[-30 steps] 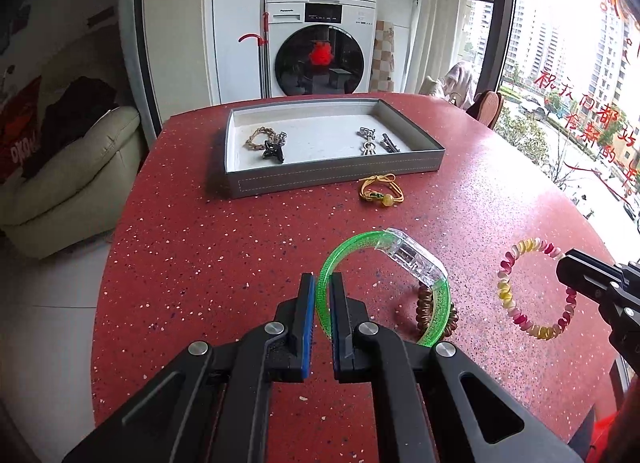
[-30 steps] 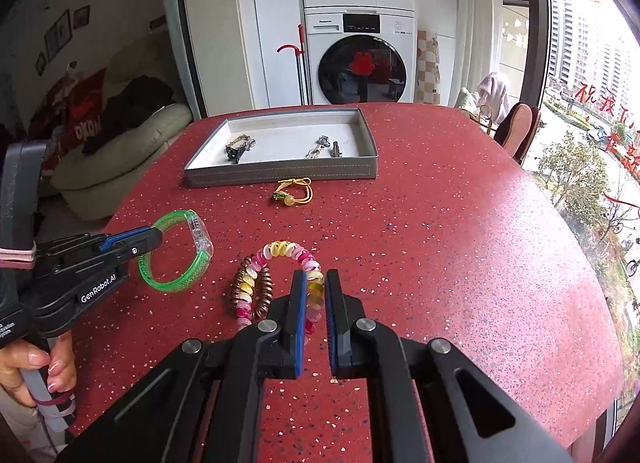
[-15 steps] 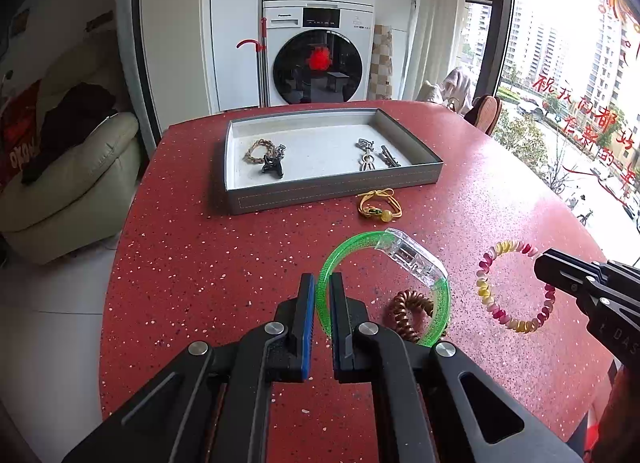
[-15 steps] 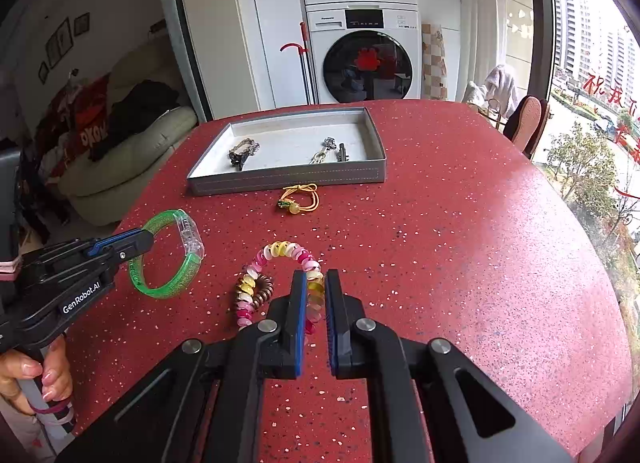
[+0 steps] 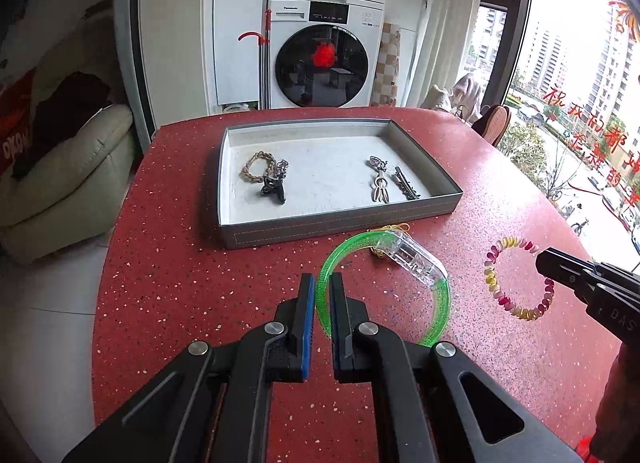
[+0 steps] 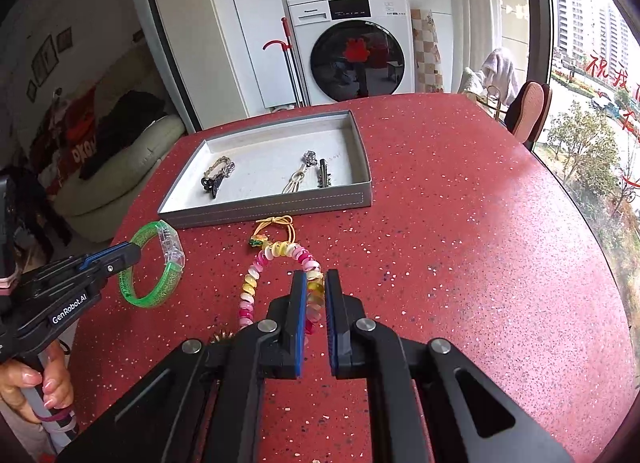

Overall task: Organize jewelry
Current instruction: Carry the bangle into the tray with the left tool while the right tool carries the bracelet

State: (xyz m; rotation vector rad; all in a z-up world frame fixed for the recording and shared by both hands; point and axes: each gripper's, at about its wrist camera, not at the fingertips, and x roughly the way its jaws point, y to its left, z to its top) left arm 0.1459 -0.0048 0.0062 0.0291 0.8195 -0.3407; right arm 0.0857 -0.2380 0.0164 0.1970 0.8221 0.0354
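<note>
Left hand-held gripper (image 5: pixel 323 295) clamped on green bangle (image 5: pixel 436 311), right hand-held gripper (image 6: pixel 316 295) on beaded bracelet (image 6: pixel 250 287) (above speckled red table (image 6: pixel 460 243))

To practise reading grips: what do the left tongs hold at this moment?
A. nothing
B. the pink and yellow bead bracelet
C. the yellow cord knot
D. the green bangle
D: the left tongs are shut on the rim of the green bangle, lifted off the red table.
</note>
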